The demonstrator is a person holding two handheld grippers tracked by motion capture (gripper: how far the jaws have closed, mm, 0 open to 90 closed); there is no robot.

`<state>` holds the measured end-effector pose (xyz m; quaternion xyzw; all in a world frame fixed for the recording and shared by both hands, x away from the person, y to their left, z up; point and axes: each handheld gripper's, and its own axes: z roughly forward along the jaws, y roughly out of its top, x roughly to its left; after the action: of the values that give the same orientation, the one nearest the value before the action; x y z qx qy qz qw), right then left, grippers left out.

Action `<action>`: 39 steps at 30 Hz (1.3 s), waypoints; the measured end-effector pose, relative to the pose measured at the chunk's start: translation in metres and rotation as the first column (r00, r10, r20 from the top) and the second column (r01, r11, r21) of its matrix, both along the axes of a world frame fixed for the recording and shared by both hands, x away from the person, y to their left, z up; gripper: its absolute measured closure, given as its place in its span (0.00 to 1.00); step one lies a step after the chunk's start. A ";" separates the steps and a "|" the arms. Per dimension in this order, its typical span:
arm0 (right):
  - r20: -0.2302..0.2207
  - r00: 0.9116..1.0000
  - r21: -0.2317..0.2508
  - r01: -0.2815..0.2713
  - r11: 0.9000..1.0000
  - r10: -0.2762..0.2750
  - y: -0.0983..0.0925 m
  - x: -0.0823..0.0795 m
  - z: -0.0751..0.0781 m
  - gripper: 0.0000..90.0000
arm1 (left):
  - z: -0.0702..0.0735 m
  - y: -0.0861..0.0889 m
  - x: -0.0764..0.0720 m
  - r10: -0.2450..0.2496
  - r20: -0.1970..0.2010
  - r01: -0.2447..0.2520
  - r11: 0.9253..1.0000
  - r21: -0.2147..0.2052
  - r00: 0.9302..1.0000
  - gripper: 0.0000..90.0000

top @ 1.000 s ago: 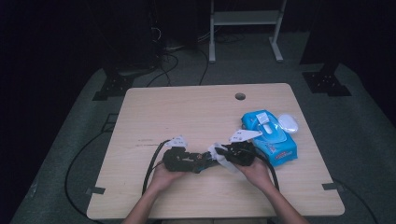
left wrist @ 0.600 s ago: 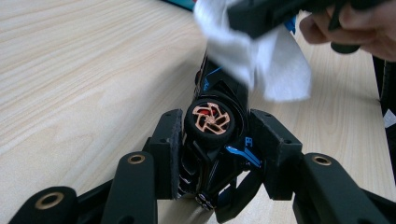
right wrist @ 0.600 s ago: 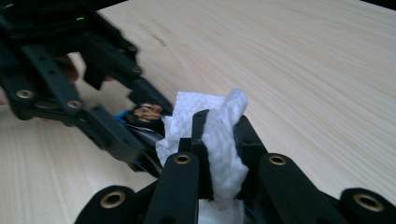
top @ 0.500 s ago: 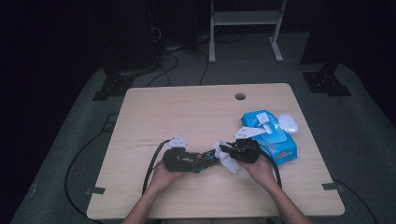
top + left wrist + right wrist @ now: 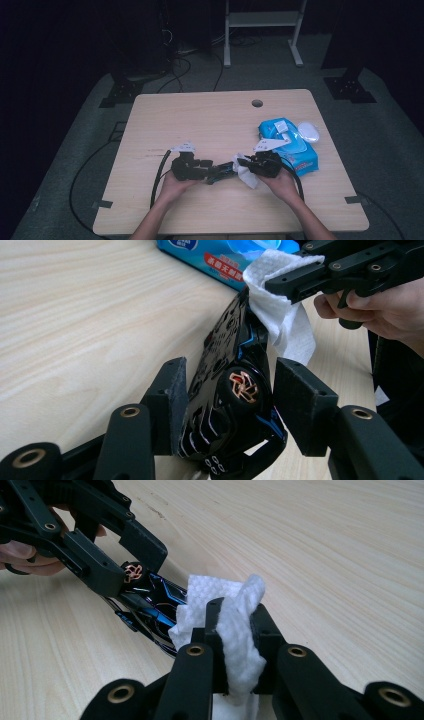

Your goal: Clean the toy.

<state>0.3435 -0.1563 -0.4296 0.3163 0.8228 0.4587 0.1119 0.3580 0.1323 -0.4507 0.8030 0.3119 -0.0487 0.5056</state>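
table (image 5: 210, 120) | toy car (image 5: 225, 390) between left claw (image 5: 227, 405) jaws, jaws just opening

A light wooden table (image 5: 85, 315) seen from low down, along the left gripper (image 5: 227, 405). Its two black jaws have just been opening; a glossy black toy car (image 5: 227, 380) with a copper-coloured wheel stands on edge between them, against the left pad, with a gap at the right pad. Beyond it, the right gripper (image 5: 345, 265), held in a hand (image 5: 385, 310), presses a white wipe (image 5: 280, 305) against the car's far end. A blue wipe packet (image 5: 225, 252) lies at the top edge.
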 end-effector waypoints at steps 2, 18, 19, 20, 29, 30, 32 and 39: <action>0.000 1.000 0.000 -0.001 1.000 0.001 0.000 -0.001 0.000 0.91 | -0.001 -0.001 0.000 -0.003 -0.003 0.003 1.000 -0.001 1.000 0.52; 0.000 1.000 -0.004 -0.010 1.000 0.010 -0.004 -0.008 -0.001 0.90 | -0.007 -0.004 -0.001 -0.032 -0.058 0.032 0.999 -0.008 0.998 0.47; 0.001 1.000 -0.005 -0.010 1.000 0.010 -0.004 -0.008 -0.001 0.90 | -0.007 -0.004 -0.001 -0.032 -0.058 0.032 0.999 -0.008 0.998 0.47; 0.001 1.000 -0.005 -0.010 1.000 0.010 -0.004 -0.008 -0.001 0.90 | -0.008 -0.004 -0.001 -0.035 -0.057 0.034 0.999 -0.006 0.998 0.47; 0.000 1.000 -0.008 -0.016 1.000 0.016 -0.006 -0.011 -0.001 0.90 | -0.008 -0.006 -0.003 -0.049 -0.053 0.049 0.999 -0.001 0.997 0.47; 0.000 1.000 -0.008 -0.015 1.000 0.015 -0.006 -0.011 -0.001 0.90 | -0.008 -0.006 -0.003 -0.053 -0.053 0.053 0.999 0.006 0.997 0.47; 0.000 1.000 -0.008 -0.016 1.000 0.016 -0.006 -0.011 -0.001 0.90 | -0.007 -0.007 -0.003 -0.053 -0.053 0.054 0.999 0.006 0.997 0.47; -0.002 1.000 -0.010 -0.017 1.000 0.017 -0.007 -0.014 -0.001 0.90 | -0.007 -0.007 -0.005 -0.062 -0.049 0.064 0.998 0.027 0.997 0.43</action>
<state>0.3291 -0.1635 -0.4307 0.3089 0.8280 0.4551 0.1089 0.3528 0.1248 -0.4580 0.8180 0.2992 -0.0797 0.4847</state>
